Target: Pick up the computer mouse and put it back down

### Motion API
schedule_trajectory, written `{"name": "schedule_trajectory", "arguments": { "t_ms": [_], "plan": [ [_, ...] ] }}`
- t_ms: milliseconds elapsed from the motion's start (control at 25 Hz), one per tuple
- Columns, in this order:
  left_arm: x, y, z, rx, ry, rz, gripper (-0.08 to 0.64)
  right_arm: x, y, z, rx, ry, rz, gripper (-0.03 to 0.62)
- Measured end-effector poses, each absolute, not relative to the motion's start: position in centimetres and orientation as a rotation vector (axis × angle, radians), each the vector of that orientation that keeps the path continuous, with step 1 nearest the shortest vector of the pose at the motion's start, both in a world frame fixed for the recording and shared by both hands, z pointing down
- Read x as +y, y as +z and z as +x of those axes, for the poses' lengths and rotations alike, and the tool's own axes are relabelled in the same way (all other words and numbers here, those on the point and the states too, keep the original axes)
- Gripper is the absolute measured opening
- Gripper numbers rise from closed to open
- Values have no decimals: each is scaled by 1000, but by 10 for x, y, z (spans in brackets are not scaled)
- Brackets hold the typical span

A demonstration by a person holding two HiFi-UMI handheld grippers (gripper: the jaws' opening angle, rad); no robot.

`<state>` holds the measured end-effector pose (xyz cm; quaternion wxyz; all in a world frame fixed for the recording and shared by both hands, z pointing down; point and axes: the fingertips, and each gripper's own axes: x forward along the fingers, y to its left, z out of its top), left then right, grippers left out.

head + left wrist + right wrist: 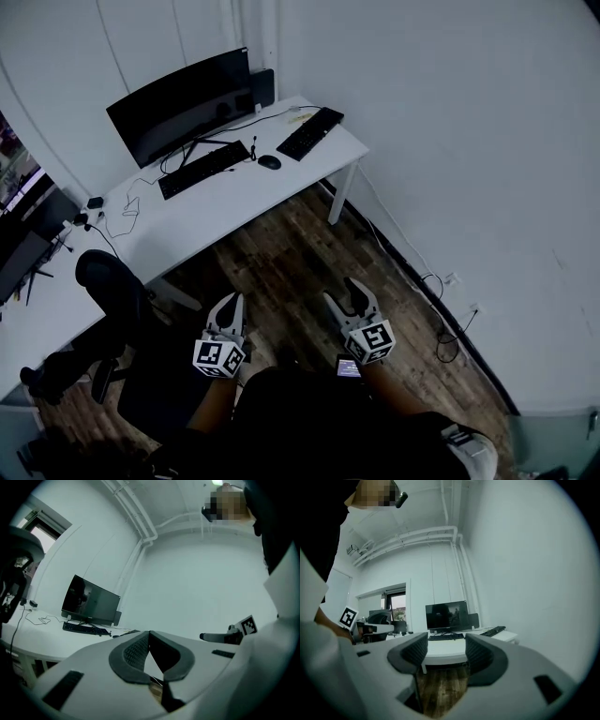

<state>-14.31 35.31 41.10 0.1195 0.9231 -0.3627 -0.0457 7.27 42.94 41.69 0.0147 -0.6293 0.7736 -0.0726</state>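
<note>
White desk [234, 202] ahead of you, set into room corner; its right end near plain pale wall [450, 112]; white leg [339, 199] under front right corner; dark curved monitor [183, 103] along back edge, screen off; floor [291, 262] dark wood planks; black office chair [108, 291] at desk's front edge, to your left; second white worktop [37, 309] further left; cable [450, 323] trails at foot of right wall; white pipes [412, 538] run under ceiling; window [397, 605] beyond, daylight outside; room light dim, cool.
</note>
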Motion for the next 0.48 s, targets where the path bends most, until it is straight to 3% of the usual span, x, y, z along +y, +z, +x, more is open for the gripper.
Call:
{"name": "schedule_trajectory", "arguments": {
  "t_ms": [480],
  "plan": [
    [221, 418, -117, -1044, -185, 2661, -6, 296, 408, 96, 2459, -145, -1971, 238]
  ]
}}
